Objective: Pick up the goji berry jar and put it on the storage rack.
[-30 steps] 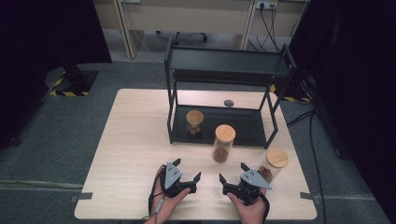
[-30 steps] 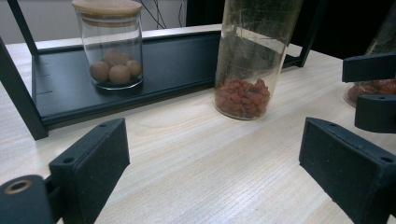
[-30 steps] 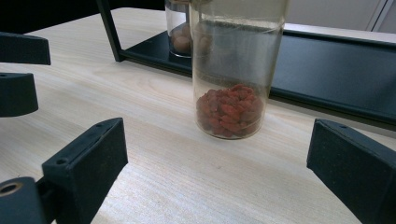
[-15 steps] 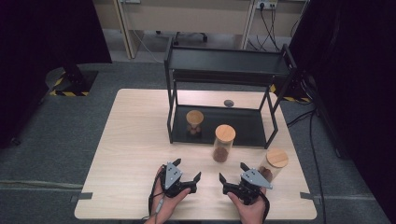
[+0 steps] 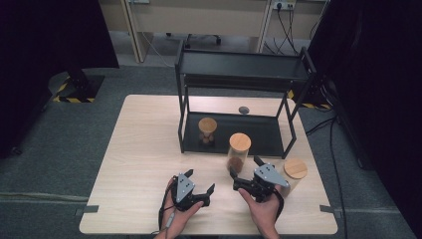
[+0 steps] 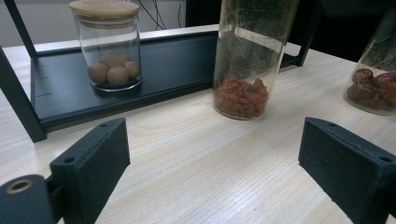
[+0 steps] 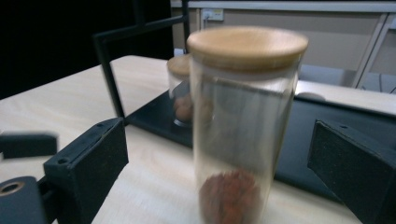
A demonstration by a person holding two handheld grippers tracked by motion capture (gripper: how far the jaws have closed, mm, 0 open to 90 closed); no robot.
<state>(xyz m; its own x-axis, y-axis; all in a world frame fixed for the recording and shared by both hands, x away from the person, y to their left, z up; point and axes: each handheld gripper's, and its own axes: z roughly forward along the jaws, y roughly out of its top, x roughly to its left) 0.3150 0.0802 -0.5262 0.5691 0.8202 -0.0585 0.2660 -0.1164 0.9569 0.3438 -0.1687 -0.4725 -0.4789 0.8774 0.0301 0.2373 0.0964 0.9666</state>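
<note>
Right gripper (image 5: 245,169) spread wide, empty, aimed at the tall jar (image 5: 238,152) with the bamboo lid, red-brown bits in its bottom; jar upright on the counter (image 5: 144,149) just in front of the black rack (image 5: 239,74), apart from the rack's lower shelf edge. In the right gripper view, tall jar (image 7: 243,126) framed between the two open jaws, slightly left of centre, not yet touched. Left gripper (image 5: 203,185) also wide and empty, low on the counter, near the person's side. Short jar (image 5: 207,130) of round pale balls on the rack's lower shelf; third jar (image 5: 294,172) with dark fruit just right of the right gripper. Likely step: closing in on the tall jar for a grasp. For a clean grip: centre the jar between the jaws first, approach level, clamp on the glass mid-body well below the lid, squeeze gently since smooth glass may slip, keep jar vertical, and mind the third jar close alongside.
</note>
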